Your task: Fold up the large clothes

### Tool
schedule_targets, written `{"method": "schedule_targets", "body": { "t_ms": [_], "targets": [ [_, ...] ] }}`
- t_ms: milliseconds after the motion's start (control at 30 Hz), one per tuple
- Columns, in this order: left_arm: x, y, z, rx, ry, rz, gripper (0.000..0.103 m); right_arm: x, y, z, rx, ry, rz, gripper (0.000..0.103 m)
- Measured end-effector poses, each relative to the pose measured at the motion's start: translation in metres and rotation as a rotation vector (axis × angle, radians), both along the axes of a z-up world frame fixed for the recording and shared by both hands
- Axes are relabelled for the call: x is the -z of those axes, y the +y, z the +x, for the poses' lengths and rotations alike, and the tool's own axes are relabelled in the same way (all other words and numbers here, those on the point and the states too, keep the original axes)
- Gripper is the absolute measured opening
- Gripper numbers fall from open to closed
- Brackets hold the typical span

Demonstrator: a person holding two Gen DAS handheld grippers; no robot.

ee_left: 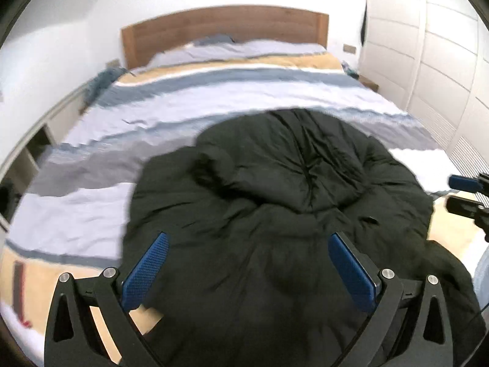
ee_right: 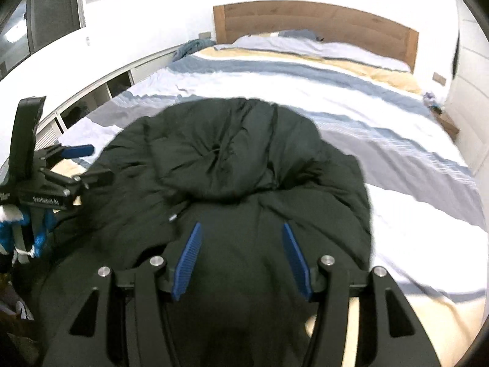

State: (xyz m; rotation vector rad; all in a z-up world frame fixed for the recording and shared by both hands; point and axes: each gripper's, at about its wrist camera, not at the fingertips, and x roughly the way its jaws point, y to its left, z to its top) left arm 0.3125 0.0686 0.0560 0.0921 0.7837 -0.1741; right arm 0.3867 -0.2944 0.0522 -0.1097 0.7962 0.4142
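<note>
Your black puffer jacket [ee_left: 275, 198] lies on the near end of the bed [ee_left: 189, 113], long axis running from you toward the headboard [ee_left: 226, 27], hood end [ee_left: 305, 165] pointing away at the headboard. Its near part hangs over the foot edge under both tools.

Left gripper [ee_left: 247, 272]: jaws spread wide, nothing between the blue pads [ee_left: 146, 272], jacket fabric below them. Right gripper [ee_right: 244, 260]: jaws apart too, somewhat narrower, pads empty, hovering over the jacket's lower body [ee_right: 244, 244].

Left wrist view alone gives you the white wardrobe doors [ee_left: 428, 61] on the right and the right gripper's tips at the frame edge. Right wrist view alone shows the open shelf cubbies [ee_right: 116, 85] along the left wall, and the whole left gripper from the side with your blue-gloved hand [ee_right: 39, 232].

Jacket look: matte black, quilted, puffy, creases bunching into a pucker at the hood, small white tag [ee_right: 173, 217] near the middle. Frames slightly motion-blurred. Bedding striped in pale lilac, blue-grey and tan.
</note>
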Motion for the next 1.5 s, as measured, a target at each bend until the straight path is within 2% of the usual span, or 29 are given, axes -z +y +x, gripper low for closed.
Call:
{"method": "schedule_targets", "body": {
  "t_ms": [100, 167, 267, 467, 733, 833, 1000, 1267, 1400, 1500],
  "targets": [
    [-0.033, 0.017, -0.042, -0.026, -0.061, -0.001, 0.102, -0.025, -0.011, -0.043, 0.023, -0.018, 0.017, 0.057],
    [-0.052, 0.032, -0.076, -0.009, -0.105, -0.013, 0.102, -0.041, -0.021, -0.081, 0.048, -0.042, 0.02, 0.059],
    [-0.065, 0.044, -0.117, 0.003, -0.128, 0.004, 0.102, -0.049, -0.035, -0.127, 0.078, -0.051, 0.045, 0.064],
    [-0.06, 0.087, -0.187, -0.09, -0.069, -0.025, 0.102, -0.042, -0.073, -0.211, 0.173, -0.037, 0.075, 0.068],
    [-0.047, 0.142, -0.261, -0.2, -0.066, -0.083, 0.102, -0.034, -0.116, -0.276, 0.268, -0.053, 0.059, 0.071],
    [-0.036, 0.158, -0.273, -0.223, -0.036, -0.111, 0.102, -0.027, -0.133, -0.291, 0.307, -0.036, 0.086, 0.072],
    [-0.004, 0.192, -0.284, -0.252, 0.033, -0.24, 0.102, -0.008, -0.151, -0.303, 0.334, 0.004, 0.124, 0.073],
    [0.062, 0.226, -0.275, -0.292, 0.163, -0.419, 0.102, 0.031, -0.167, -0.289, 0.383, 0.11, 0.165, 0.073],
    [0.094, 0.232, -0.261, -0.27, 0.239, -0.488, 0.102, 0.051, -0.176, -0.277, 0.406, 0.165, 0.208, 0.073],
    [0.113, 0.233, -0.25, -0.214, 0.281, -0.593, 0.102, 0.067, -0.182, -0.27, 0.418, 0.217, 0.235, 0.073]
  ]
}}
